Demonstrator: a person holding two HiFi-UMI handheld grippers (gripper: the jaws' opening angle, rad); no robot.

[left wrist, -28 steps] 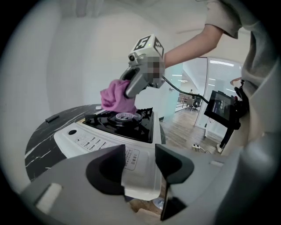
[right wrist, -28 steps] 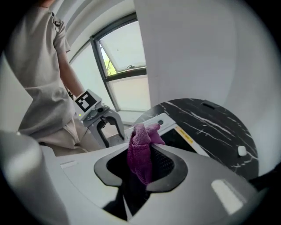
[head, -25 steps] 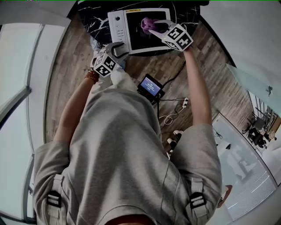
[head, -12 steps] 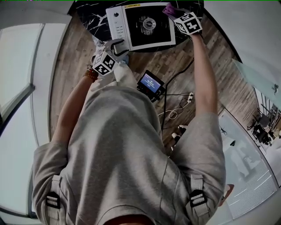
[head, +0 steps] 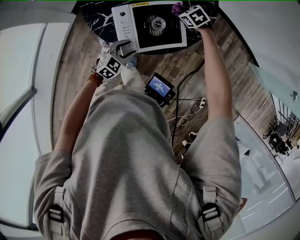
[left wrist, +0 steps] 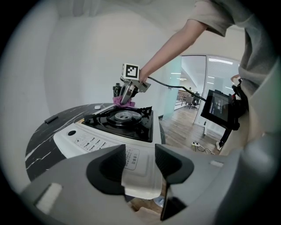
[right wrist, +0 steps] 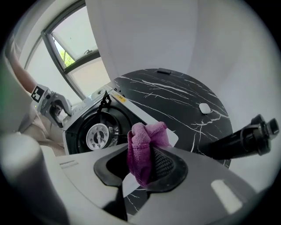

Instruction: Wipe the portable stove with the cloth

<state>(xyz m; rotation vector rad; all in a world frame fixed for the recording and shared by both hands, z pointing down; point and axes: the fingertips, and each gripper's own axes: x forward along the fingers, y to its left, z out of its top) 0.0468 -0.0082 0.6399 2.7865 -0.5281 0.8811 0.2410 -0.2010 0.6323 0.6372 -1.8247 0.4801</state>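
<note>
Nothing legible anywhere; portable stove (left wrist: 94, 141) has small printed labels on its white control panel, too small to read; yellow sticker (head: 139, 3) on its far edge, print illegible; blue screen (head: 160, 87) shows blurred lines; marker cubes on left gripper (head: 123, 48) and right gripper (head: 178, 8) carry only black-and-white square codes.

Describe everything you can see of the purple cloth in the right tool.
The cloth is purple with a soft, looped terry look, bunched into a crumpled wad rather than spread flat. The right tool is shut on it, pinching its middle so that folds bulge above the jaws and a little hangs below. It is at the far right corner of the stove. In the left gripper view it seems to touch that rim, though contact is hard to confirm.
</note>
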